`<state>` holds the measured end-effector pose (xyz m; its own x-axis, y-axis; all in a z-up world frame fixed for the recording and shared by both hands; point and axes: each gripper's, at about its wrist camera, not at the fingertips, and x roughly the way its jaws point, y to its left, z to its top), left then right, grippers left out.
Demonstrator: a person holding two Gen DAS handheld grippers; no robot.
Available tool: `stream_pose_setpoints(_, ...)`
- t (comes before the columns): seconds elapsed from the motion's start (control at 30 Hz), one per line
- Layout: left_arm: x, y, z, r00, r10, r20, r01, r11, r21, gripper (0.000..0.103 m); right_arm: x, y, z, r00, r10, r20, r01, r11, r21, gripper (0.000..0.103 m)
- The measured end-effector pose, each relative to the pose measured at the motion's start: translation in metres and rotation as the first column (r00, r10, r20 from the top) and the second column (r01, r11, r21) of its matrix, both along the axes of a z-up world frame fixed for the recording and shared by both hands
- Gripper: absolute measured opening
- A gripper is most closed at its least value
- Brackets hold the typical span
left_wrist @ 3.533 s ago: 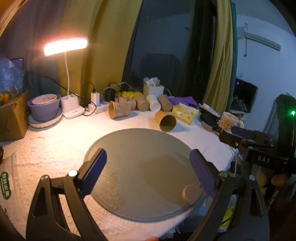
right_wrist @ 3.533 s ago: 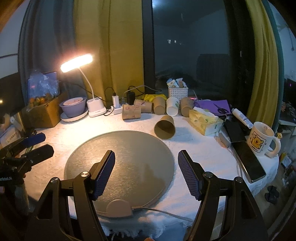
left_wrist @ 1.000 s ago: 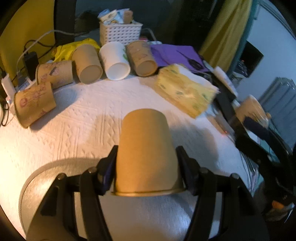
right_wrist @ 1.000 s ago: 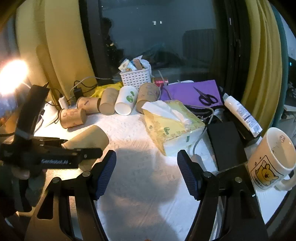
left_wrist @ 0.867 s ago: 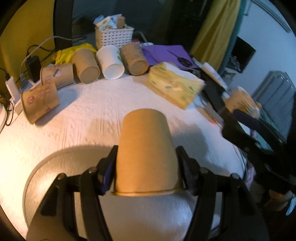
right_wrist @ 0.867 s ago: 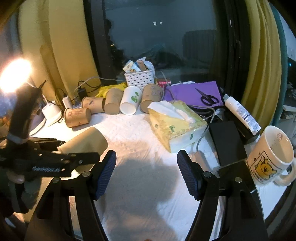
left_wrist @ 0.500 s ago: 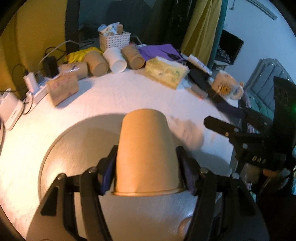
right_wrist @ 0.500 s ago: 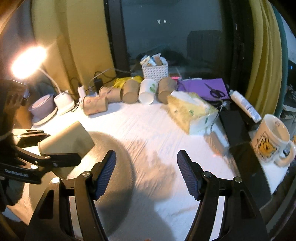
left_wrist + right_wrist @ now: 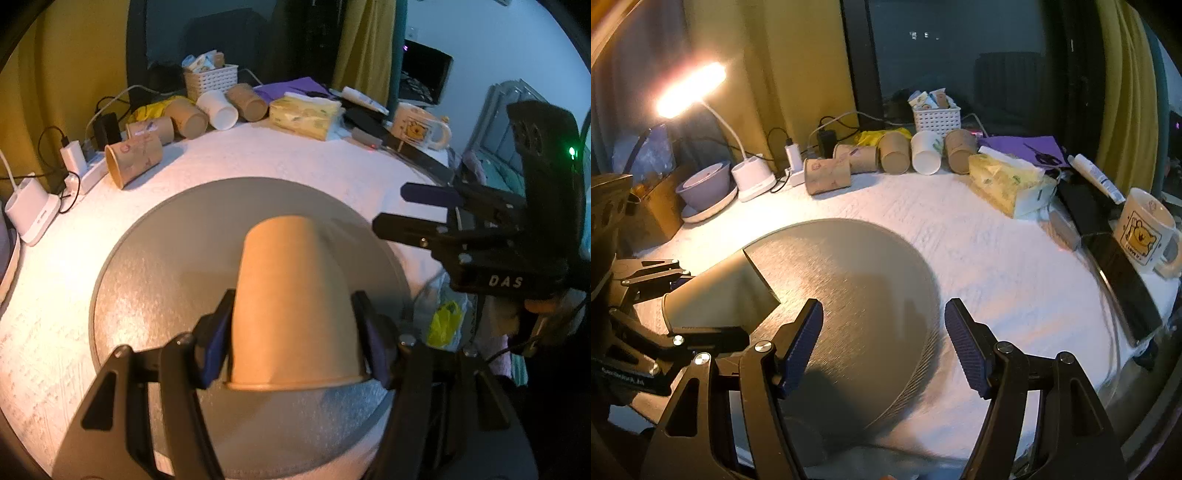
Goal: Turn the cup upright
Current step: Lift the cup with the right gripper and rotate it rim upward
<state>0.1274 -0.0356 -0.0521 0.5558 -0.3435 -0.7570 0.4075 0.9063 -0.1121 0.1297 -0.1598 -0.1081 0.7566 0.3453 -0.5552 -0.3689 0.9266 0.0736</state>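
My left gripper [image 9: 293,347] is shut on a plain brown paper cup [image 9: 291,302], held by its rim end with its closed base pointing forward, above the round grey mat [image 9: 177,266]. In the right wrist view the same cup [image 9: 720,291] is tilted, base up and to the right, in the left gripper [image 9: 661,306] over the mat's left side [image 9: 857,280]. My right gripper [image 9: 882,347] is open and empty above the mat's near edge; it also shows at the right of the left wrist view [image 9: 424,210].
Several paper cups [image 9: 894,153] lie on their sides along the back of the white tablecloth [image 9: 979,258]. A tissue pack [image 9: 1008,184], white basket [image 9: 936,118], bear mug [image 9: 1145,229], black phone [image 9: 1123,280], desk lamp [image 9: 690,88] and bowl [image 9: 705,188] ring the table.
My left gripper closed on the lying cup, lifted it and carried it back over the grey mat. My right gripper pulled back toward the mat's near edge, still open.
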Motion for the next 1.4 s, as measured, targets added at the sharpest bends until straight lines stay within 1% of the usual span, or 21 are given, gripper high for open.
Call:
stream_pose_setpoints(0.07, -0.006, 0.0, -0.002, 1.0, -0.017, 0.004, 0.017, 1.0, 0.002, 0.063, -0.006, 0.004, -0.002, 1.0, 0.007, 0.001, -0.007, 1.0, -0.009, 0.072)
stream_pose_setpoints(0.23, -0.015, 0.013, -0.006, 1.0, 0.011, 0.008, -0.011, 1.0, -0.022, 0.063, -0.018, 0.016, -0.005, 1.0, 0.026, -0.002, -0.026, 0.999, -0.018, 0.072)
stream_pose_setpoints(0.4, -0.024, 0.023, -0.007, 0.999, 0.027, 0.03, -0.027, 1.0, 0.002, 0.063, -0.023, 0.027, -0.006, 0.999, 0.043, 0.001, -0.043, 0.999, -0.027, 0.072)
stream_pose_setpoints(0.6, -0.027, 0.031, -0.009, 0.999, 0.012, 0.044, -0.013, 1.0, 0.02, 0.063, -0.017, 0.036, -0.011, 0.999, 0.05, -0.016, -0.051, 0.999, -0.013, 0.072)
stream_pose_setpoints(0.73, -0.026, 0.027, -0.014, 0.999, -0.013, 0.036, 0.011, 0.999, 0.04, 0.063, -0.012, 0.038, -0.015, 0.999, 0.047, -0.028, -0.047, 0.999, -0.005, 0.072)
stream_pose_setpoints(0.93, -0.024, 0.014, -0.017, 0.998, -0.052, 0.044, 0.051, 0.998, 0.031, 0.063, -0.007, 0.032, -0.018, 0.999, 0.02, -0.041, -0.02, 1.0, -0.003, 0.072)
stream_pose_setpoints(1.03, -0.022, 0.006, -0.022, 0.997, -0.065, 0.031, 0.063, 0.997, 0.053, 0.063, -0.004, 0.028, -0.02, 0.999, 0.007, -0.048, -0.007, 1.0, -0.001, 0.072)
stream_pose_setpoints(1.2, -0.024, 0.0, -0.025, 0.995, -0.087, 0.04, 0.084, 0.994, 0.073, 0.064, -0.004, 0.026, -0.024, 0.998, 0.002, -0.055, -0.002, 1.0, 0.004, 0.072)
stream_pose_setpoints(1.27, -0.025, 0.0, -0.025, 0.995, -0.089, 0.044, 0.086, 0.993, 0.077, 0.067, -0.004, 0.027, -0.025, 0.998, 0.004, -0.059, -0.004, 1.0, 0.003, 0.072)
stream_pose_setpoints(1.3, -0.025, 0.0, -0.025, 0.995, -0.087, 0.043, 0.083, 0.993, 0.079, 0.073, -0.004, 0.027, -0.025, 0.998, 0.005, -0.06, -0.005, 1.0, 0.003, 0.072)
stream_pose_setpoints(1.33, -0.025, 0.0, -0.026, 0.995, -0.086, 0.041, 0.082, 0.993, 0.08, 0.075, -0.004, 0.027, -0.026, 0.998, 0.006, -0.062, -0.006, 1.0, 0.004, 0.072)
stream_pose_setpoints(1.4, -0.026, 0.0, -0.026, 0.996, -0.083, 0.034, 0.08, 0.993, 0.082, 0.076, -0.003, 0.029, -0.026, 0.998, 0.009, -0.063, -0.009, 1.0, 0.004, 0.072)
